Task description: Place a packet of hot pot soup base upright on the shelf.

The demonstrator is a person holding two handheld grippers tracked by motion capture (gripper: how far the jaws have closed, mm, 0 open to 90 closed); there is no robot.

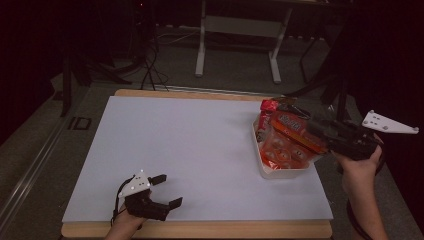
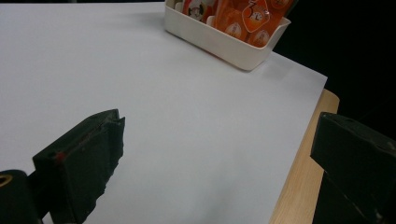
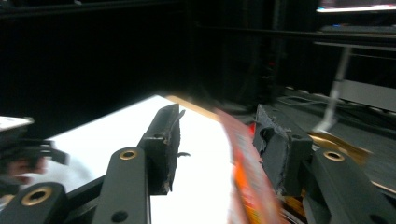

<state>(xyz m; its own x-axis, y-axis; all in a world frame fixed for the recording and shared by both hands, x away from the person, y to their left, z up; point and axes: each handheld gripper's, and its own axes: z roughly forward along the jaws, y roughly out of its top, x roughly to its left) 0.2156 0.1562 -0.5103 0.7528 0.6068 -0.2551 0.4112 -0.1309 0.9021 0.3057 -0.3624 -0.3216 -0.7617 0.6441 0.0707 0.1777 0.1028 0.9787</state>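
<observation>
Both claws are showing black, angular bodies. The left claw [image 1: 167, 190] is carrying a pale three-cornered plate with small white dots; the right claw [image 1: 312, 129] is wearing a similar plate. Brass-ringed screw holes are glinting on the right claw's arms, and its jaw pads are looking rough-edged.

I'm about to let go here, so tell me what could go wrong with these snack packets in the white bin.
The orange packet sits between the right gripper jaws, untouched by the pads, so it could slide off the heap. The packets rise above the white bin rim and may topple out. The bin is near the table's right edge.
</observation>
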